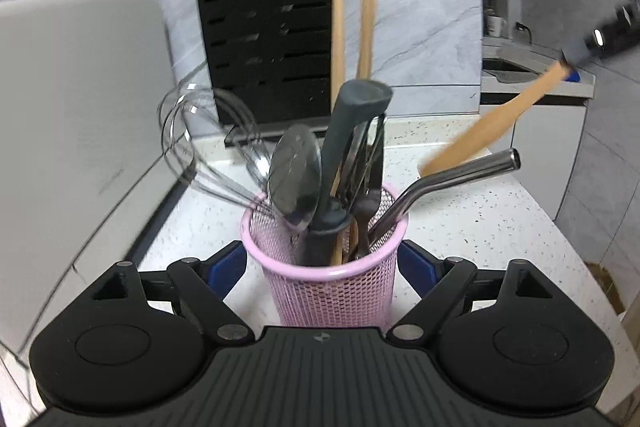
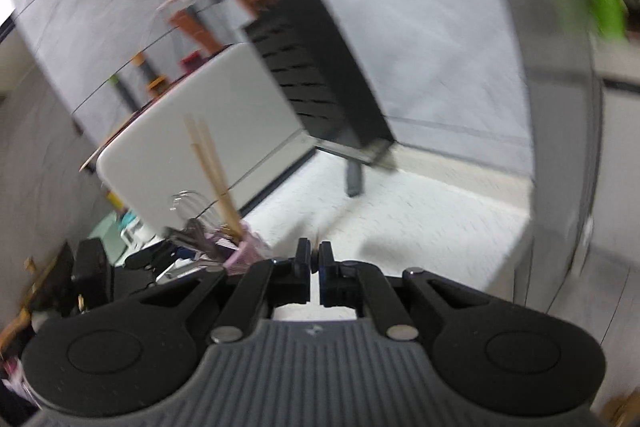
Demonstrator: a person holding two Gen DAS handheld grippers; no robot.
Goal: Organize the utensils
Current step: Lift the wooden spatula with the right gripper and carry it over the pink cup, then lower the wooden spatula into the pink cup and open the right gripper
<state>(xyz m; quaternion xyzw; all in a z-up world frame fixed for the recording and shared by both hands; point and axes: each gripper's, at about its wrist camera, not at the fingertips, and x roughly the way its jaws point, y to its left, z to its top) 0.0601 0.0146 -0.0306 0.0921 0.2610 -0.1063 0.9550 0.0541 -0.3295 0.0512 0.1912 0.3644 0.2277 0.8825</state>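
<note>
Several utensils in pink cup, chopsticks incl.

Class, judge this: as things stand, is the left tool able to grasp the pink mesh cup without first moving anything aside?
Probably yes. The left tool stands open with the pink mesh cup already between its fingers, and nothing lies between pads and cup wall. The whisk and the metal straw lean out above the rim, clear of the fingers.

A white speckled surface is backed by a grey marbled wall; a pale tiled floor is seen at right.
</note>
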